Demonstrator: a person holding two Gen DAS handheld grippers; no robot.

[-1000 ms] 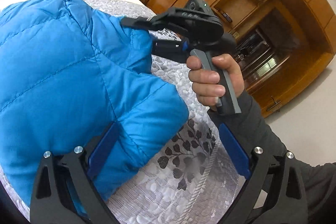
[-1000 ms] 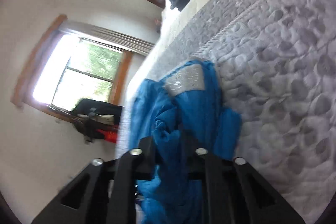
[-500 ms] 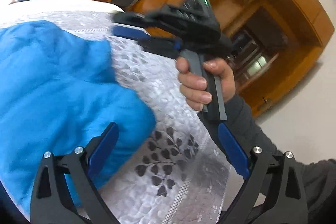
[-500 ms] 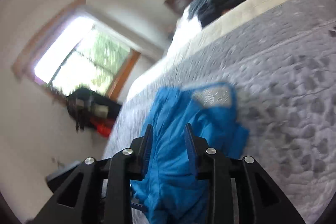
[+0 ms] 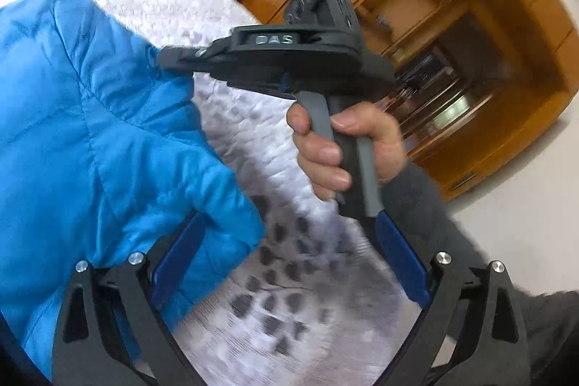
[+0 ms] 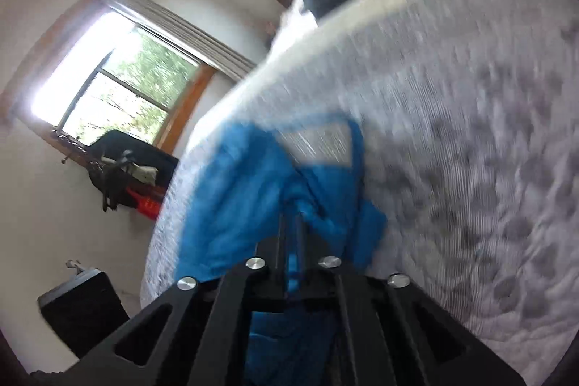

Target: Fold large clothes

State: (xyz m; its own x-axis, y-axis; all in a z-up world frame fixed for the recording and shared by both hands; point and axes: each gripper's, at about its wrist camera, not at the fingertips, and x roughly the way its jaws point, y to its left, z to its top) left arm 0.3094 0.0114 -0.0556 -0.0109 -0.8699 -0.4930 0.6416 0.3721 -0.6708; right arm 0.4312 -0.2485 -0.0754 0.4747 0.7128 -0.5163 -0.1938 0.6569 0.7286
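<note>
Only readable thing here is "DAS" in raised letters on top of the right gripper (image 5: 173, 58); nothing else legible.

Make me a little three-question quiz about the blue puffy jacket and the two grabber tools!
1. True or false: the left gripper is clamped shut on the blue jacket.
2. What is the right gripper pinching? A) the grey bedspread B) the blue jacket C) nothing
3. Fill in: the jacket lies on a bed covered by a grey ____ with a dark leaf pattern.

Key
1. False: its blue fingers stand wide apart, one against the jacket's edge.
2. B: its jaws are together with blue fabric between them.
3. bedspread
</note>
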